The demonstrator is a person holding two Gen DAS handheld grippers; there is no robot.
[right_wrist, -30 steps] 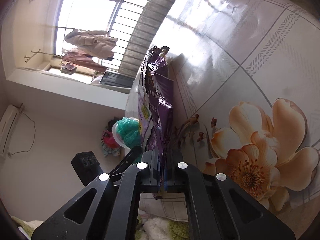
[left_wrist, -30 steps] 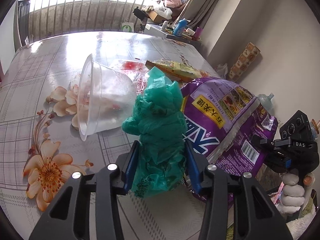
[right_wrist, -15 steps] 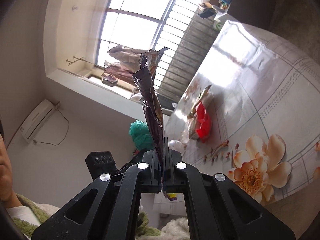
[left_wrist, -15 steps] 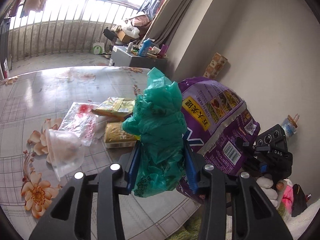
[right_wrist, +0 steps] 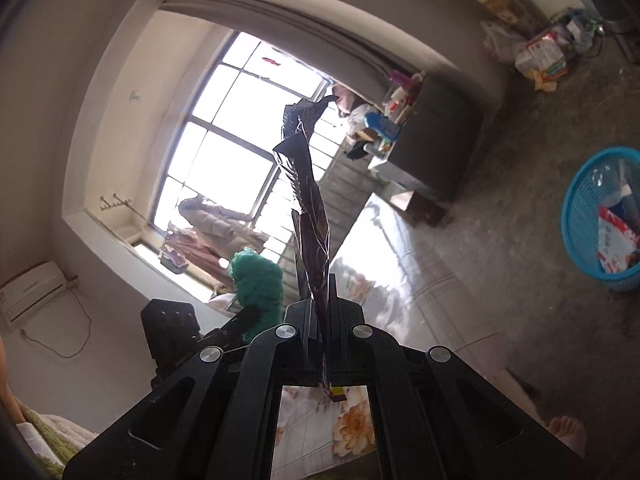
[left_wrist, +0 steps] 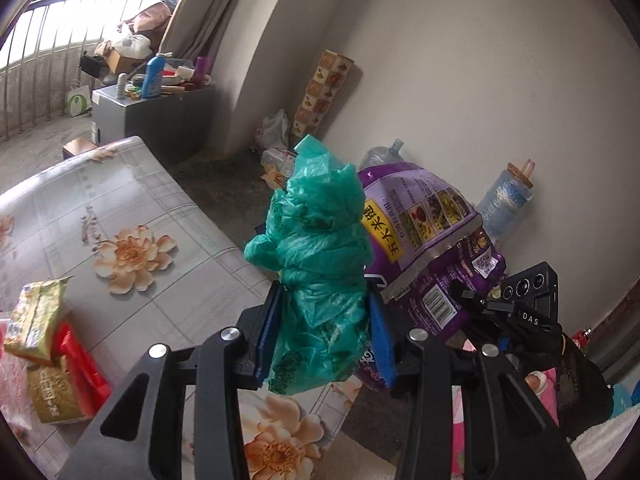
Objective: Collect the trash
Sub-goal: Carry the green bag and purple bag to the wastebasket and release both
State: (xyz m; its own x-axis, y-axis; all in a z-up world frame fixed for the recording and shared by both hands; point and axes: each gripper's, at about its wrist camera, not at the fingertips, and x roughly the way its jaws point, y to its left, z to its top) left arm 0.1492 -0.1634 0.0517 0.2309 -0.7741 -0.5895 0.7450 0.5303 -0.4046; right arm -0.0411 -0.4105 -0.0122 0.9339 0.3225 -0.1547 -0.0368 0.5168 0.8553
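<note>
Basket [right_wrist: 576,216] only in right view; left tool [left_wrist: 324,344] grips green bag [left_wrist: 320,248], right tool [right_wrist: 320,320] purple packet [right_wrist: 308,208].

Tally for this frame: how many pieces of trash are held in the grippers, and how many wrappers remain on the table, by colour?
Green plastic bag, in the left gripper: 1
Purple snack bag, in the right gripper: 1
Gold packets on the table: 2
Red wrapper: 1
Total: 5

"das" on right claw [left_wrist: 486,306]
</note>
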